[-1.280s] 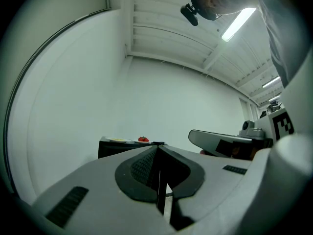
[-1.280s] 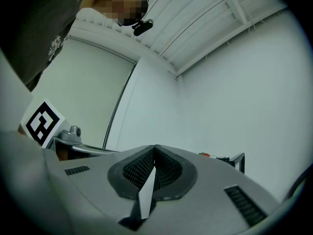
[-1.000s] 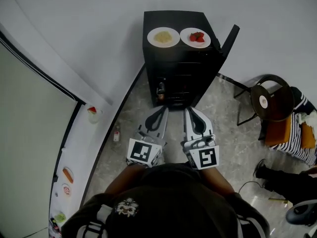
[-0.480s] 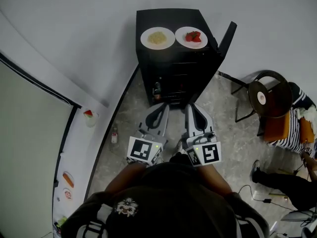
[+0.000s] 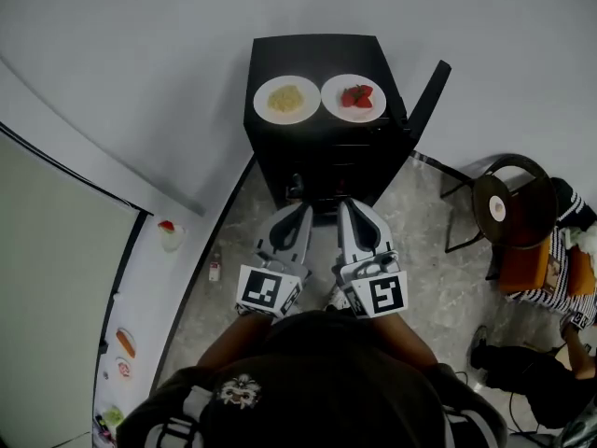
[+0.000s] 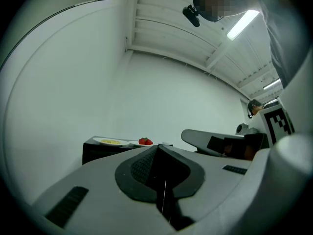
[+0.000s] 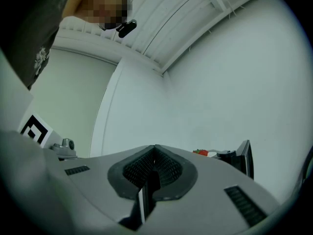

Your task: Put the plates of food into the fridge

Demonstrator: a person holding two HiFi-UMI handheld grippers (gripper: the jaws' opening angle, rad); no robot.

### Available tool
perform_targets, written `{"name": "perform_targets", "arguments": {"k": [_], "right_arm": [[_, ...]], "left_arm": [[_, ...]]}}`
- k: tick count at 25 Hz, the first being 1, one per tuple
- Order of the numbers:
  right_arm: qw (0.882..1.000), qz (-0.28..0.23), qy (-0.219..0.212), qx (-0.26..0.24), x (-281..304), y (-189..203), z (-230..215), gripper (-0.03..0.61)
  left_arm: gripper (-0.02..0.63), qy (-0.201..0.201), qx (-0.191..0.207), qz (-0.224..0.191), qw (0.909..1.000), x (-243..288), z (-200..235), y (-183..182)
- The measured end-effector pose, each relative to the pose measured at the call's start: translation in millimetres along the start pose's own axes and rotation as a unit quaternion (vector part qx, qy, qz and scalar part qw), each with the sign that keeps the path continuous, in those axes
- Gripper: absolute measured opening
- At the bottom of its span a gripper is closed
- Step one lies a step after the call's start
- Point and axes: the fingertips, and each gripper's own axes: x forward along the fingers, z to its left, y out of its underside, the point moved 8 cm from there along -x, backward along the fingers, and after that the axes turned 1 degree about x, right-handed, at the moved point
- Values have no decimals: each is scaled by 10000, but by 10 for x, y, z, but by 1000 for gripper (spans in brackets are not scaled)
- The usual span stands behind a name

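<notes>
A small black fridge (image 5: pixel 322 147) stands against the white wall, its door (image 5: pixel 426 101) swung open to the right. On its top sit two white plates: one with yellow food (image 5: pixel 286 99) on the left, one with strawberries (image 5: pixel 354 97) on the right. Both plates also show in the left gripper view, the yellow one (image 6: pixel 111 141) and the strawberry one (image 6: pixel 144 142). My left gripper (image 5: pixel 297 215) and right gripper (image 5: pixel 354 211) are held side by side in front of the fridge, below its top. Both are shut with nothing between the jaws.
A round dark stool (image 5: pixel 508 199) stands at the right, next to an orange chair (image 5: pixel 522 259) and a seated person's legs (image 5: pixel 522 371). A white counter (image 5: pixel 154 278) with small food items runs along the left. A small bottle (image 5: pixel 215 271) stands on the floor.
The view has shifted a little: the fridge and plates now sit lower and slightly left in the head view. Both grippers stay shut and side by side.
</notes>
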Motion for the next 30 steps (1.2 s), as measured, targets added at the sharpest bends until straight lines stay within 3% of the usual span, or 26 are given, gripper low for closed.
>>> {"name": "perform_targets", "arguments": {"k": [11,21,24,30], "right_arm": [[9957,175,-385,820,321,166,-613,25],[9979,297,-553,139,504,231,-813,25],[9965,663,-494,74,577,321,-894,25],[9971,695,-302,71,751,386,-874,25]], "left_arm": [[21,-596,-112,233,9979,634,79,32],[21,-1172,-90,286,9927,770,314,78],[21,-1159,-92,298,9928,798,384,96],[21,-881,4,304,9956,914,567,58]]}}
